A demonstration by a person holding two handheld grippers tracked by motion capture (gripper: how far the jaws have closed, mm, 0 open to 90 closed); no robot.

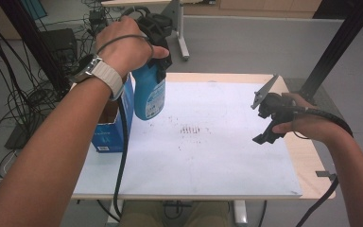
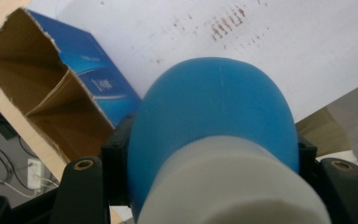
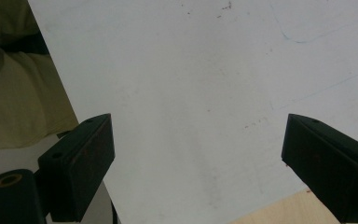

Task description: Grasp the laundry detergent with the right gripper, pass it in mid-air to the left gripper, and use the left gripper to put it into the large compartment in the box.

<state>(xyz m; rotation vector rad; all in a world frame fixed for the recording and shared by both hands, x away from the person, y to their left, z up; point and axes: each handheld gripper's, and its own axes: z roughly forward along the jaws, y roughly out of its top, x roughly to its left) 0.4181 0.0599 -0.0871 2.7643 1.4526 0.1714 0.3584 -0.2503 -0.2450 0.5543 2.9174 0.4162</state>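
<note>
while airborne, blue bottle (image 1: 149,97) hangs clamped under left gripper (image 1: 157,66).

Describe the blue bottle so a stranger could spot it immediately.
Start at the white sheet covering the table, then go to its far left edge, where an open blue cardboard box stands. Just right of it hangs the blue bottle, clamped in the left hand-held gripper: rounded, glossy plastic, held off the table.

a white sheet (image 1: 208,156) covers the wooden table (image 1: 307,156), stained mid-sheet.
</note>
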